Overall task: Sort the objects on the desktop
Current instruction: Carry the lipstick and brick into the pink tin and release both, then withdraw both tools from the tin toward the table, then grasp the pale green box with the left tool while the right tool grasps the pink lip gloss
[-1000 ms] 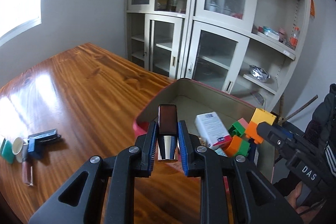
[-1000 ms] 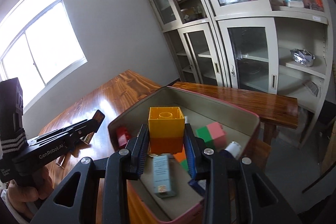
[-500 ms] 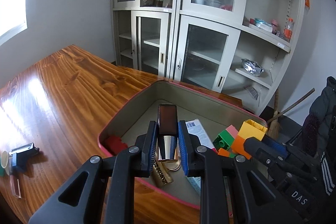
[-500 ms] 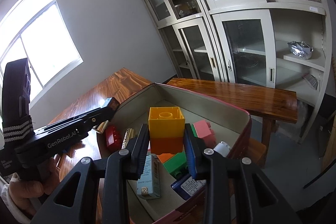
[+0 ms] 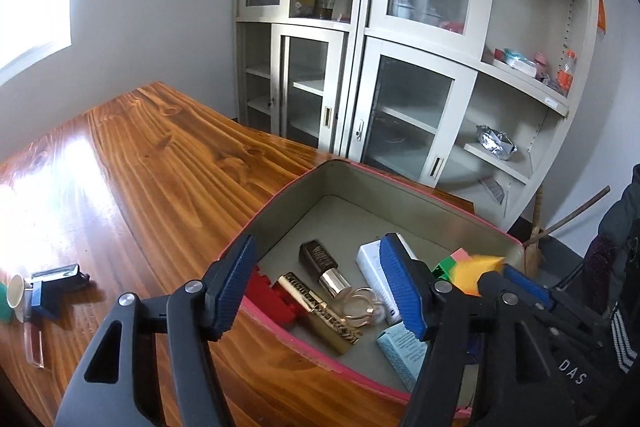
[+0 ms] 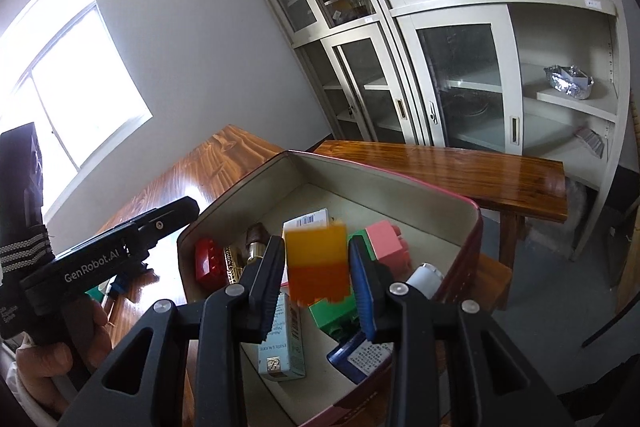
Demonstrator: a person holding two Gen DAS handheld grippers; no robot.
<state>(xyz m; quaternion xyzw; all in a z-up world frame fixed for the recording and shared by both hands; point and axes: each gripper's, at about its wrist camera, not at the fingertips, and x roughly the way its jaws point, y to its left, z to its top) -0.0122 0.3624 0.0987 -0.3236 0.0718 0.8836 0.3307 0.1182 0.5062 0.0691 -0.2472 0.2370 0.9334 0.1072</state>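
Observation:
A pink-rimmed box (image 5: 280, 191) stands on the wooden table. My left gripper (image 5: 320, 287) is open above its near edge. A dark lipstick with a silver base (image 5: 323, 265) lies inside the box below the jaws, beside a gold tube (image 5: 320, 311). My right gripper (image 6: 316, 279) is open over the box (image 6: 476, 223). A yellow-and-orange block (image 6: 318, 269), blurred, sits between its jaws, apart from both pads. It also shows blurred in the left wrist view (image 5: 476, 273).
The box also holds a red brick (image 6: 208, 261), green and pink bricks (image 6: 384, 243), small cartons (image 6: 280, 343) and rings (image 5: 362, 307). Small items (image 5: 44, 291) lie at the table's left. Glass cabinets (image 5: 360, 47) stand behind. A bench (image 6: 460, 163) is beyond the box.
Both grippers opened. The lipstick dropped from my left gripper into the box. The yellow-and-orange block left my right gripper's pads and is blurred between them.

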